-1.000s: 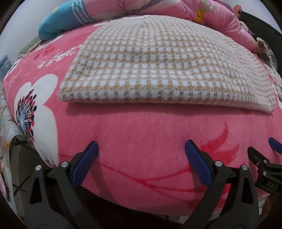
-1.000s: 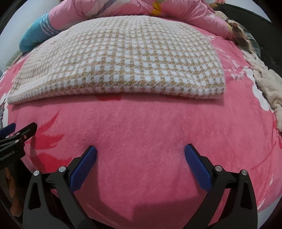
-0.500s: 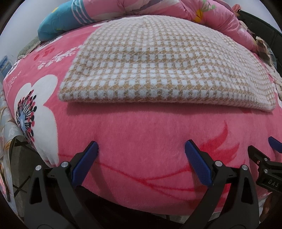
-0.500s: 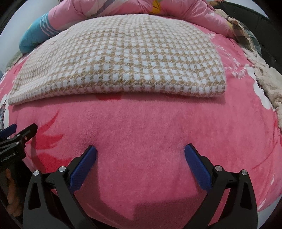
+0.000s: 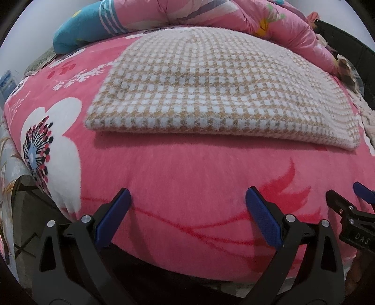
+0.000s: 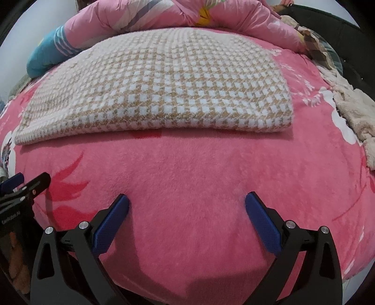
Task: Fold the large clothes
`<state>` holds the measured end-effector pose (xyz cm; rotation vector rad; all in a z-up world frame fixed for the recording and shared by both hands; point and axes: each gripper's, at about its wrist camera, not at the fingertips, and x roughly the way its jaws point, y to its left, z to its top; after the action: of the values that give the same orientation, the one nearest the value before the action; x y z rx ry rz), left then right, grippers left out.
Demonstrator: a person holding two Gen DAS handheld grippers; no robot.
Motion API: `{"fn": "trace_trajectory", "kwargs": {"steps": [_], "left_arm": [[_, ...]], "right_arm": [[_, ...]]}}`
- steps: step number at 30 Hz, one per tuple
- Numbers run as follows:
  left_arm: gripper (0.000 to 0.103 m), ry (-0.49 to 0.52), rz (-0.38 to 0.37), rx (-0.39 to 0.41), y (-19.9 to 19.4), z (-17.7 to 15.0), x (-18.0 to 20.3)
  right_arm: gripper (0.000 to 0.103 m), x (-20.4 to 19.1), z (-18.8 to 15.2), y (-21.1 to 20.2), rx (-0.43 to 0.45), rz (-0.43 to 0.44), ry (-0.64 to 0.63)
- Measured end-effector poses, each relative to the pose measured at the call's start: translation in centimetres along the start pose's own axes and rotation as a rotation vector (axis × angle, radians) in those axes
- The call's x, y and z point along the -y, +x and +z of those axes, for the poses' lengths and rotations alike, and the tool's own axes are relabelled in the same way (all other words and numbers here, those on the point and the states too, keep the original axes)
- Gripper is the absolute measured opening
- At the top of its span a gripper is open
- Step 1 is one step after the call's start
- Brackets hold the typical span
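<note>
Left wrist view
Left gripper [image 5: 187, 199]: fingers spread wide, holding nothing, poised over the near edge of the bed.
Sweater [image 5: 218, 93]: checked tan and white, folded into a flat rectangle, lying on the pink blanket [image 5: 187, 176] toward the far side of the bed, well apart from the fingers.
Quilt [image 5: 234, 16]: bunched pink floral heap along the far edge, behind the sweater.
Right gripper [image 5: 351, 201]: its tips poke in at the right edge of this view.

Right wrist view
Right gripper [image 6: 187, 204]: fingers apart, empty, over the blanket [image 6: 199, 176] near the bed's near edge.
Sweater [image 6: 159, 89]: same flat fold, its thick folded edge facing the fingers, not touched.
Beige cloth [image 6: 354, 112]: crumpled at the bed's right edge, beside the sweater.
Left gripper [image 6: 25, 183]: one tip shows at the left.
</note>
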<state>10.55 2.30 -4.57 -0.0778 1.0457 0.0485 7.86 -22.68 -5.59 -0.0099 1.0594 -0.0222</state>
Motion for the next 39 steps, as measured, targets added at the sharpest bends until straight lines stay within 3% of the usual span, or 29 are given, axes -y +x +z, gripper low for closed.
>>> {"fn": "trace_trajectory", "kwargs": {"steps": [10, 20, 39], "left_arm": [[0.095, 0.014, 0.013, 0.064, -4.2, -1.2, 0.6], [0.095, -0.058, 0.030, 0.113, -8.4, -0.8, -0.5], [0.095, -0.060, 0.020, 0.064, -7.8, -0.8, 0.4]], "right_arm": [[0.097, -0.9, 0.2, -2.3, 0.032, 0.037, 0.013], [0.097, -3.3, 0.4, -7.1, 0.120, 0.071, -0.018], [0.097, -3.4, 0.0, -7.5, 0.103, 0.066, 0.001]]}}
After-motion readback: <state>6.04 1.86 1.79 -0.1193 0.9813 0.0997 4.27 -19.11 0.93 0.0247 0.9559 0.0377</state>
